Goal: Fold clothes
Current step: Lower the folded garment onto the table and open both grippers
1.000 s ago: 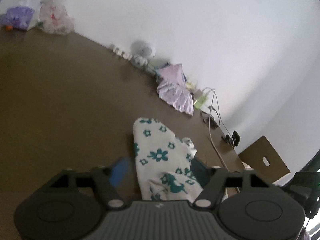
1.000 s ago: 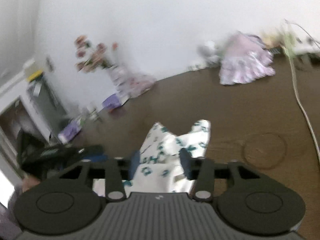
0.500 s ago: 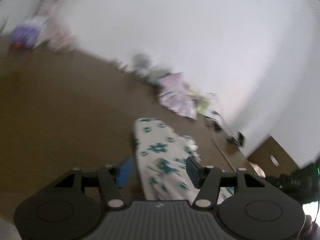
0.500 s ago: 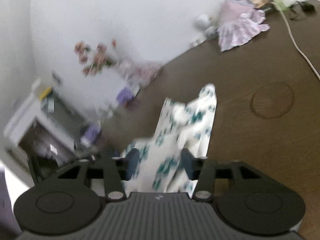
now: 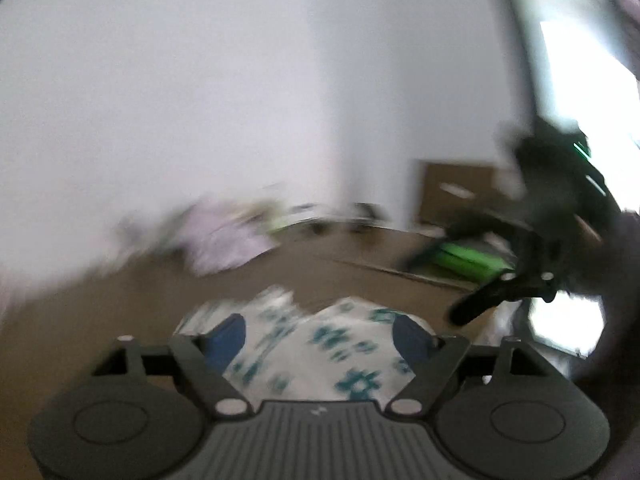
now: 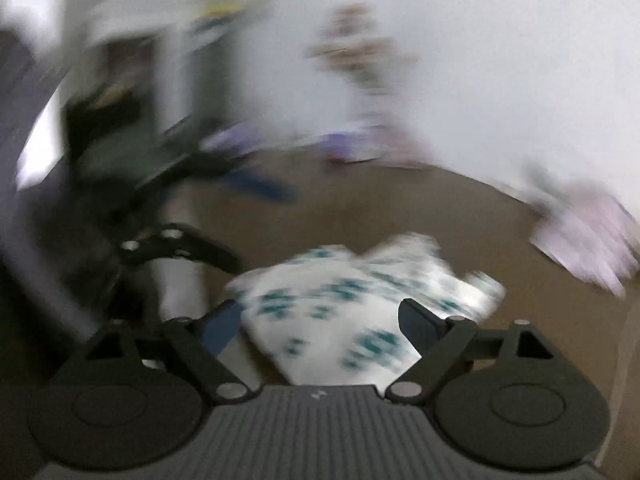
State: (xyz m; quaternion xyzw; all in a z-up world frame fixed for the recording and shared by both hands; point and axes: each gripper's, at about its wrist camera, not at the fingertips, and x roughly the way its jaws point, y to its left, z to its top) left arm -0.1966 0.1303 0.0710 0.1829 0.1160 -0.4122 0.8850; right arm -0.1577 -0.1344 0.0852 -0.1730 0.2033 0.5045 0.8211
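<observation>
A white cloth with teal flowers [image 5: 320,344] lies folded on the brown table [image 5: 120,320]. My left gripper [image 5: 320,334] is open, its fingers wide apart on either side of the cloth's near edge. The right wrist view shows the same cloth [image 6: 340,300] with my right gripper [image 6: 320,322] open over its near corner. A dark finger [image 5: 476,304] of the right gripper shows at the right in the left wrist view. A finger [image 6: 188,246] of the left gripper shows at the left in the right wrist view. Both views are heavily blurred.
A lilac garment [image 5: 224,240] lies by the white wall, also seen as a lilac garment [image 6: 588,236] at the right. A cardboard piece [image 5: 452,196] and something green [image 5: 464,260] sit beyond the table's far right. Flowers [image 6: 360,52] and a cabinet [image 6: 140,72] stand at the back.
Both grippers have opened wider and let go of the floral cloth, which now lies flatter on the table. Both cameras have swung quickly, blurring the views.
</observation>
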